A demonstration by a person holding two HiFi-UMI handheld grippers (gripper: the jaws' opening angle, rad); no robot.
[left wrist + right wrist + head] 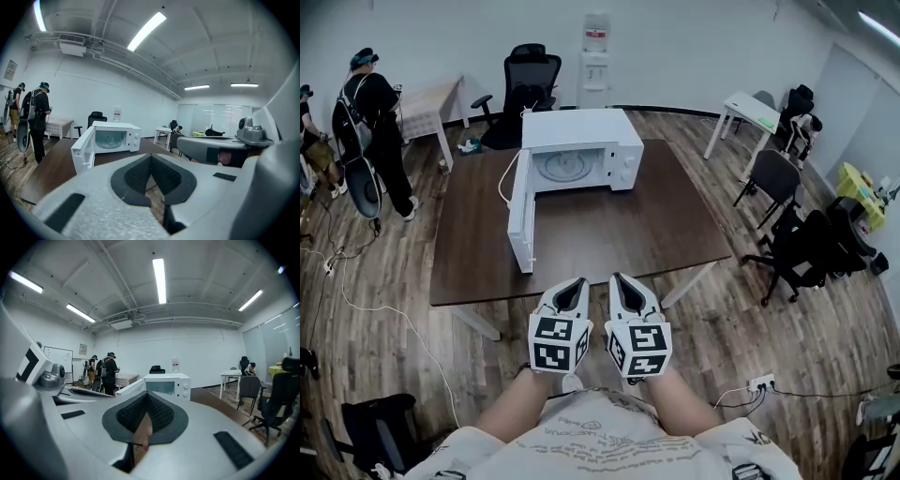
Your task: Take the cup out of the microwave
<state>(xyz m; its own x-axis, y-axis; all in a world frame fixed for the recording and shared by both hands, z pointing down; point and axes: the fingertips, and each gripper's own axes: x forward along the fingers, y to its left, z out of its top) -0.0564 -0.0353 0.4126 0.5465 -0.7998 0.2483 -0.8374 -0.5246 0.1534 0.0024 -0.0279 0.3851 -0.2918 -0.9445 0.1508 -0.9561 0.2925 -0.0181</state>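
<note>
A white microwave (581,136) stands at the far side of a dark brown table (675,225), its door (522,214) swung wide open to the left. Inside I see only the glass turntable (569,167); no cup shows in any view. The microwave (116,137) also appears small and distant in the left gripper view, and the microwave (167,383) likewise in the right gripper view. My left gripper (578,281) and right gripper (616,278) are held side by side close to the body, short of the table's near edge. Both are shut with nothing between their jaws.
Two people (367,122) stand at the far left beside a small table (427,103). Black office chairs (530,80) sit behind the microwave and others (806,248) at the right. A white desk (750,112) and a water dispenser (595,56) are at the back. Cables (366,300) lie on the floor.
</note>
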